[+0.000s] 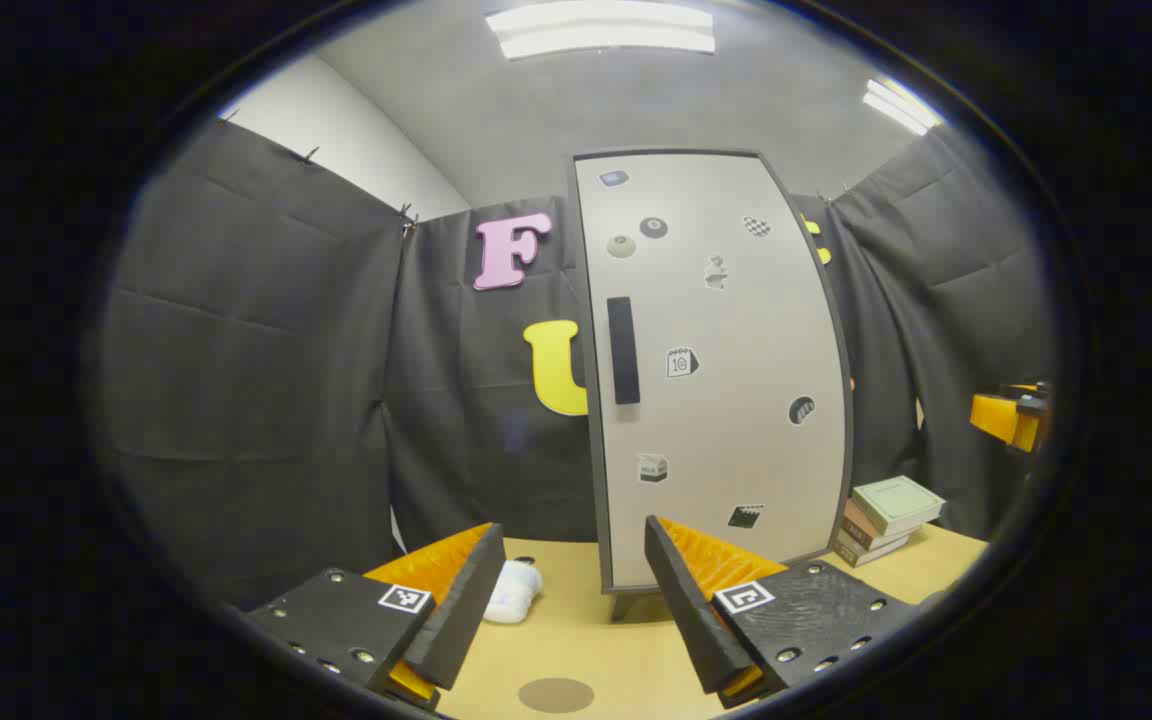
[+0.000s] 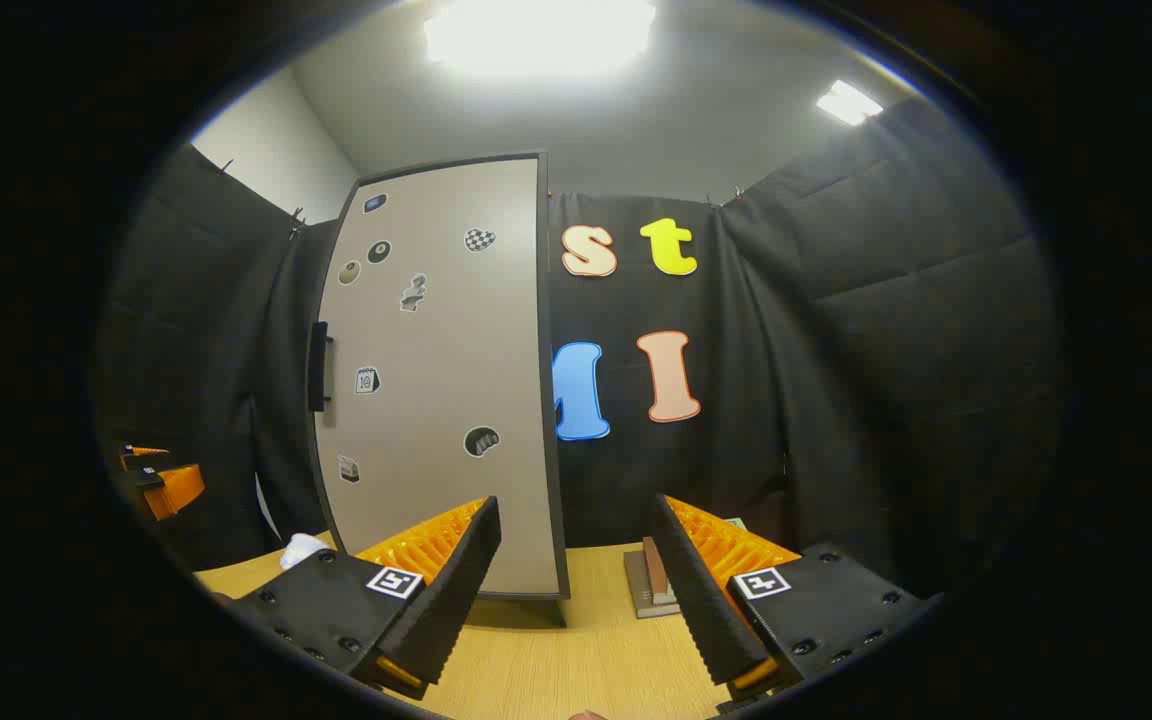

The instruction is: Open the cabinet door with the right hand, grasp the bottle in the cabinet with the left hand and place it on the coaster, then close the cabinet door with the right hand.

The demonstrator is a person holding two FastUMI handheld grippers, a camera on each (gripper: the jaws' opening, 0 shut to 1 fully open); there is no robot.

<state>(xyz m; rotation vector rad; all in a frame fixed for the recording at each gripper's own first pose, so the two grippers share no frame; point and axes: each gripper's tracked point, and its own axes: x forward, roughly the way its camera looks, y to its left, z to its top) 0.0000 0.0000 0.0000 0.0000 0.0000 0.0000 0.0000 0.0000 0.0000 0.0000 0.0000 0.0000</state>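
Standing on the wooden table (image 1: 636, 650), the cabinet (image 1: 716, 370) has its door shut, the dark handle (image 1: 622, 350) near the door's left edge, so the bottle inside is hidden. The left gripper (image 1: 566, 600) hovers above the table with its fingers spread wide, holding nothing; the round coaster (image 1: 556, 694) lies just below it. The right gripper (image 2: 576, 590) is likewise spread and empty, facing the cabinet. A white cloth (image 1: 513, 592) lies left of the cabinet, a stack of books (image 1: 886, 520) right of it.

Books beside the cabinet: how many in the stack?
3 books, stacked on the table right of the cabinet door, in the left gripper view; more may be hidden behind.
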